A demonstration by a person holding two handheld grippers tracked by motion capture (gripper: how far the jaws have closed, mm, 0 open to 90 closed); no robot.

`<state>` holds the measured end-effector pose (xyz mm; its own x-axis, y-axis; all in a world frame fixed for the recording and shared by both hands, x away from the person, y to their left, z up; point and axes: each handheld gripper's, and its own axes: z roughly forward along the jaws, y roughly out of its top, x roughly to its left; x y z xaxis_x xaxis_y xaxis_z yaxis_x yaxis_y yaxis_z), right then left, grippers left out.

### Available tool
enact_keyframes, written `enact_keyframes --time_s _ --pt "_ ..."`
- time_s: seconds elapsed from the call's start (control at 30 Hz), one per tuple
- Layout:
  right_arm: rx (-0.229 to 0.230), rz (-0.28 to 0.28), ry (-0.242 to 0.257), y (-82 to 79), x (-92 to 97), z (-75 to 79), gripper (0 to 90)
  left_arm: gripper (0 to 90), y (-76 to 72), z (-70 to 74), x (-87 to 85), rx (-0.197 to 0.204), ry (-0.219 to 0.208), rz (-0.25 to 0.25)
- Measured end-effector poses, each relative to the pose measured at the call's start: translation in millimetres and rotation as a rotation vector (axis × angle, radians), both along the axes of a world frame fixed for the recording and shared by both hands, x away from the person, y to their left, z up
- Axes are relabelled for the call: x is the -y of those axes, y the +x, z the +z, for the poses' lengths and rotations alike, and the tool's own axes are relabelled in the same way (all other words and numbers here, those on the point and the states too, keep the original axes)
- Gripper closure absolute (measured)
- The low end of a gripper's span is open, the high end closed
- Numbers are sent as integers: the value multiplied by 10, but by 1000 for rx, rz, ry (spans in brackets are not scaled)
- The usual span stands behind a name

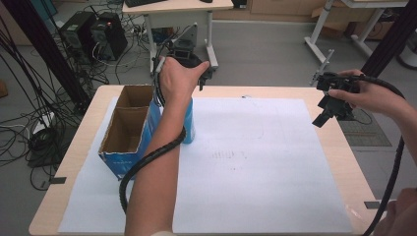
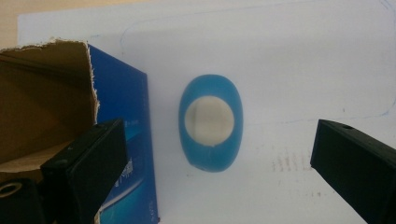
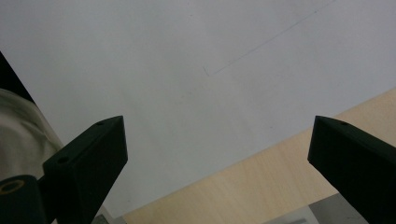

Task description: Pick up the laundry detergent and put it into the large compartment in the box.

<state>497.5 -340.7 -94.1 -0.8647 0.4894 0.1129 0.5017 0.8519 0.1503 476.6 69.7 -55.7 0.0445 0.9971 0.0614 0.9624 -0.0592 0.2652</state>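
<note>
A blue bottle with a white cap (image 2: 211, 122) stands upright on the white paper (image 1: 255, 147), close beside an open blue cardboard box (image 1: 125, 130). In the high view the bottle (image 1: 190, 125) is mostly hidden behind the person's left forearm. My left gripper (image 2: 218, 140) hangs above it, pointing down, with its jaws open wide to either side of the cap and not touching it. The box's blue wall (image 2: 123, 112) lies next to the left jaw. My right gripper (image 1: 327, 110) is held above the table's right edge, open with nothing between its jaws (image 3: 217, 135).
The wooden table (image 1: 344, 162) is covered mostly by the paper. Inside, the box shows bare brown cardboard. Beyond the far edge are a desk (image 1: 177, 10), computer towers (image 1: 93, 32) and loose cables on the floor. Black cables trail from both grippers.
</note>
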Motion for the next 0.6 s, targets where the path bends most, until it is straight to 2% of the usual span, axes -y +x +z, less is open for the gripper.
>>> enact_keyframes --time_s 0.07,0.27,0.4,0.6 --pt "-1 -2 -1 16 1 -15 48 48 49 -34 -6 -4 -4 8" --pt "-10 -4 0 47 5 -51 48 54 219 -125 3 -51 -6 29" --pt "-12 -4 1 58 17 -70 48 58 254 -169 8 -55 -3 34" --pt "-18 -9 3 70 34 -85 48 58 328 -286 -11 -84 -17 41"
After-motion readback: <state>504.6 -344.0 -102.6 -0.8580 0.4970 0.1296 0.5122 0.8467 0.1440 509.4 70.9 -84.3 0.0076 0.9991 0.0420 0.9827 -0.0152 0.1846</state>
